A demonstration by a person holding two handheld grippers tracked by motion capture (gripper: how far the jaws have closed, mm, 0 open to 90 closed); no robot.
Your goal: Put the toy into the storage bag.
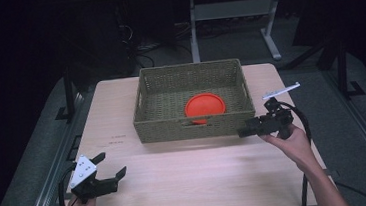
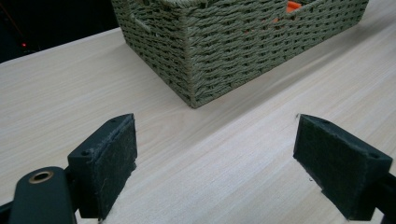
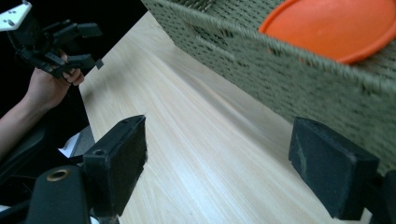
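My left tongs (image 1: 110, 165) are closest to me, down at the near left corner of the worktop (image 1: 187, 173). They are wide apart and hold nothing. In the left gripper view I see bare wood between the two pads and a corner of the basket farther off.

My right tongs (image 1: 241, 132) are a bit farther away, on the right side, just beside the near right corner of the basket (image 1: 193, 124). They point left along the basket's front wall. They are wide apart too, with nothing between them. In the right gripper view one pad (image 3: 327, 163) sits very near the woven wall, but I cannot tell if it touches.

Farther back, inside the basket, is the orange plate (image 1: 205, 106). It rests on the bottom, close to the front wall.

Nobody told me the job. I think the plate is already put away and my hands are resting. If I must take it out, my right tongs would need to lift up over the wall, reach down, and pinch the plate's rim.
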